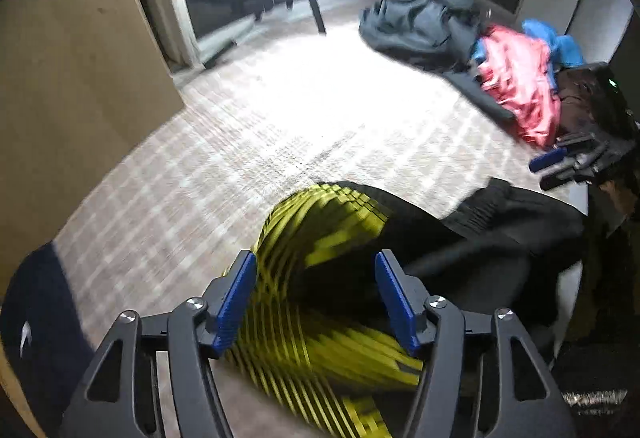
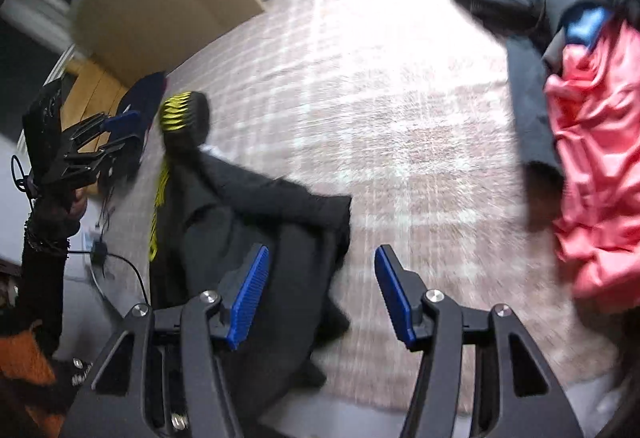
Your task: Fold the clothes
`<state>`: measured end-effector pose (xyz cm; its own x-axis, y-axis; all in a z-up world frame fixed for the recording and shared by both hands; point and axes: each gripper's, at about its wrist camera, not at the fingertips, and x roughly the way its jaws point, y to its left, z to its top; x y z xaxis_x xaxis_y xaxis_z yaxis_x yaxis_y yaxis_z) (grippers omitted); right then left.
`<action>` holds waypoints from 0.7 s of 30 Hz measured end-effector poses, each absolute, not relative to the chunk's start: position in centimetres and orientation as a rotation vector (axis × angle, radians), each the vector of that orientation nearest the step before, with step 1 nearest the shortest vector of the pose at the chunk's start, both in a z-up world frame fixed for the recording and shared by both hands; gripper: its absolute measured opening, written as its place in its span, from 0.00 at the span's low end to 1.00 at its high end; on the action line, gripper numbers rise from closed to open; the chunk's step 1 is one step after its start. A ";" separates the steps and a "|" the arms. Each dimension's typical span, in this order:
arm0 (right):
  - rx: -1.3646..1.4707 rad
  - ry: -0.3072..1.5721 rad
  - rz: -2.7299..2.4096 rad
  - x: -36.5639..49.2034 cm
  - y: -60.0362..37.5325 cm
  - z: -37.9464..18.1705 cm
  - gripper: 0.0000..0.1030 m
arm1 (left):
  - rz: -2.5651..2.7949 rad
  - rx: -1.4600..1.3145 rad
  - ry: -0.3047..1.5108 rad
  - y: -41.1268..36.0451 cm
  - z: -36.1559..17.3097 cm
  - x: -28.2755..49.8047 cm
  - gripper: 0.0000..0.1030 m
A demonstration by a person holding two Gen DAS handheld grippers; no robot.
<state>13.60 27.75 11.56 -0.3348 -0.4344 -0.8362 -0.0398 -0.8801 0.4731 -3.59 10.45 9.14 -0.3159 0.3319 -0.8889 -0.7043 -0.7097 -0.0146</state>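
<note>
Black and yellow striped garment (image 1: 320,238) lay bunched on the checked rug (image 1: 280,110), near its front edge, blurred. Spread out to the right as plain black cloth (image 2: 248,222). Left gripper (image 1: 316,302) hung just over the striped part, blue fingers (image 1: 236,302) wide apart, gripping nothing. Seen from the right wrist view as well, left gripper (image 2: 116,134) raised beside the rolled yellow end (image 2: 180,114), held in a hand (image 2: 76,202). Right gripper (image 2: 322,294) hovered over the rug's front edge, fingers (image 2: 248,298) apart too, empty, left finger above the black cloth. Could not tell if either touched the cloth. Heap of other clothes at the rug's far right corner: dark grey jacket (image 1: 420,26), pink piece (image 1: 520,78), blue piece (image 1: 560,42). Navy cap (image 1: 40,310) at the rug's left edge. Tan board (image 1: 80,78) stood beyond the left side.
</note>
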 end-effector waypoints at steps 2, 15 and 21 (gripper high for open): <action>1.645 -0.633 -2.270 12.8 27.1 10.7 0.53 | 1.994 -1.334 0.521 11.7 6.8 -5.4 0.51; 1.572 -0.521 -2.116 10.8 20.3 11.8 0.09 | 2.084 -1.441 0.345 1.8 9.1 -1.9 0.03; 1.533 -0.300 -1.925 12.6 11.8 13.0 0.19 | 2.166 -1.693 0.345 -7.3 6.2 3.2 0.03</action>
<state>12.61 11.76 13.04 -0.1046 -0.6116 -0.7842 0.3440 -0.7621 0.5485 3.18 -7.26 6.18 -0.2103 0.1365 -0.9680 -0.4304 -0.9020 -0.0337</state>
